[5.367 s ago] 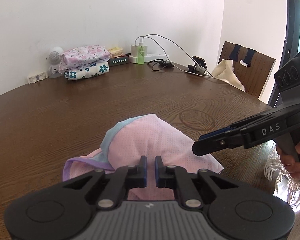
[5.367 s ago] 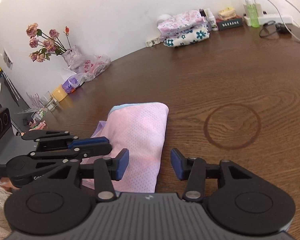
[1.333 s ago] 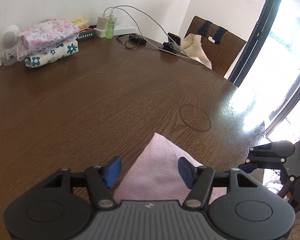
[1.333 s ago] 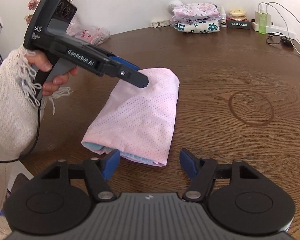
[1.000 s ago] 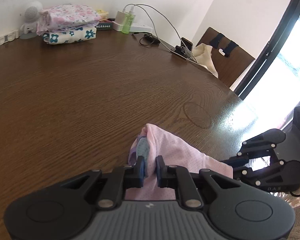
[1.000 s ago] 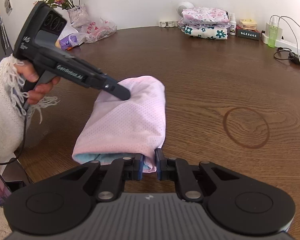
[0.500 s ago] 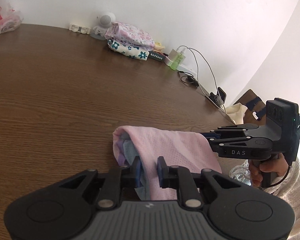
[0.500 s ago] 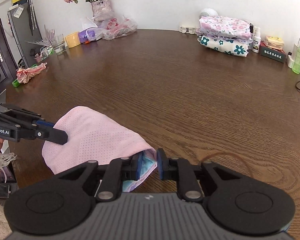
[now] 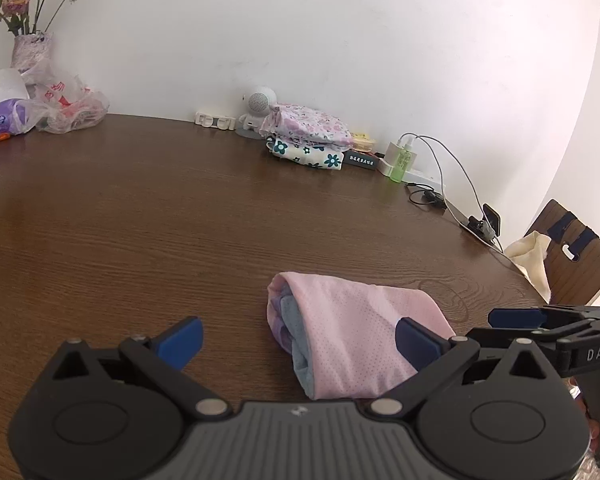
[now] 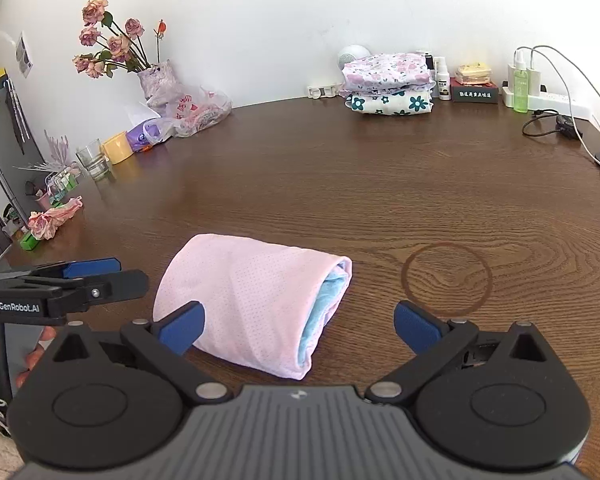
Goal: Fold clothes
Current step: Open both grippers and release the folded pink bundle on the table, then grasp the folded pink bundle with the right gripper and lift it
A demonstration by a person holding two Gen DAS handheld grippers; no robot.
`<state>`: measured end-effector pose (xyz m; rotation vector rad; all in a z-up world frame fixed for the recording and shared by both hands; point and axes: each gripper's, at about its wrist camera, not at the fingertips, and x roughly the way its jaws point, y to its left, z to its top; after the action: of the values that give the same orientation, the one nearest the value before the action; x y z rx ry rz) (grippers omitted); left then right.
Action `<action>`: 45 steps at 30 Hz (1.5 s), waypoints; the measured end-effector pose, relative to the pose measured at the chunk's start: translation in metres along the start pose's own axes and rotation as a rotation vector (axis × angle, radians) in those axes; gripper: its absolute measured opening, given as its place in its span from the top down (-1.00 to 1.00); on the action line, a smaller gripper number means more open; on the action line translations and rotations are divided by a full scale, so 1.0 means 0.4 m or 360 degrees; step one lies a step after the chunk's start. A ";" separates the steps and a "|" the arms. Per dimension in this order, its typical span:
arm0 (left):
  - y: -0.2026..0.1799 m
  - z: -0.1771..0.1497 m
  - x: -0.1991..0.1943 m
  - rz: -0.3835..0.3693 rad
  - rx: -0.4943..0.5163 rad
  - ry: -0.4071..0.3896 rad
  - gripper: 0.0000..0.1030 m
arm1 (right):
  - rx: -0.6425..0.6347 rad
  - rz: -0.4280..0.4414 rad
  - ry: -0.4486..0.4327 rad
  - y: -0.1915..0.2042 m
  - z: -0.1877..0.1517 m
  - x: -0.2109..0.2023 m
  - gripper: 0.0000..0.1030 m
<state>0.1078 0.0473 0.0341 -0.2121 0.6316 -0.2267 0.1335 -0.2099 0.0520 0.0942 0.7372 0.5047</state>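
A folded pink mesh garment (image 9: pixel 360 340) with blue and lilac layers showing at its ends lies on the brown wooden table (image 9: pixel 140 240). My left gripper (image 9: pixel 298 340) hovers just before its left end, jaws opening wide, pads clear of the cloth. Over the other end (image 10: pixel 324 308) is my right gripper (image 10: pixel 298 328), its jaws also opening, nothing pressed between them. Each gripper shows in the other's view: the right gripper (image 9: pixel 516 320) at the right edge, the left gripper (image 10: pixel 96 276) at the left. A stack of folded floral clothes (image 10: pixel 388 84) sits by the far wall.
A vase of roses (image 10: pixel 152 76), plastic bags (image 10: pixel 192 112), a glass (image 10: pixel 92 160) and a yellow cup line the table's left side. A power strip with cables (image 10: pixel 540 96), a green bottle and a phone holder lie far right. A chair (image 9: pixel 576 256) stands beyond the right edge.
Both grippers, shut on the garment's two ends half a second ago, have let go and spread wide. The garment now rests on the table, lying crosswise.
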 end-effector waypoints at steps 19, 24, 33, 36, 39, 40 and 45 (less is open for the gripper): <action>-0.002 -0.020 -0.020 0.0016 -0.0013 0.0026 -0.99 | 0.0183 -0.0023 -0.0067 0.040 -0.054 -0.016 -0.99; -0.011 -0.020 -0.013 -0.0002 0.0018 0.0041 -0.99 | 0.0078 -0.0102 -0.0051 0.064 -0.045 -0.009 -0.99; -0.013 -0.006 0.001 0.0010 0.0063 0.0052 -0.99 | -0.0032 -0.0128 0.0051 0.086 -0.031 0.020 -0.99; -0.011 0.004 0.009 0.0017 0.0085 0.0057 -0.99 | -0.0051 -0.0172 0.0077 0.089 -0.028 0.029 -0.99; -0.009 0.015 0.018 -0.0009 0.0098 0.0062 -0.99 | 0.0029 -0.0098 0.0055 0.064 -0.025 0.029 -0.99; -0.008 0.020 0.024 -0.0013 0.0100 0.0068 -0.99 | 0.0042 -0.0097 0.0066 0.057 -0.021 0.034 -0.99; 0.012 0.063 0.078 -0.0090 0.0067 0.0163 -0.91 | 0.0167 0.0015 0.0129 0.001 0.007 0.072 -0.99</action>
<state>0.1480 0.0466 0.0352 -0.1786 0.7222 -0.3063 0.1534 -0.1958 0.0363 0.1758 0.8427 0.4808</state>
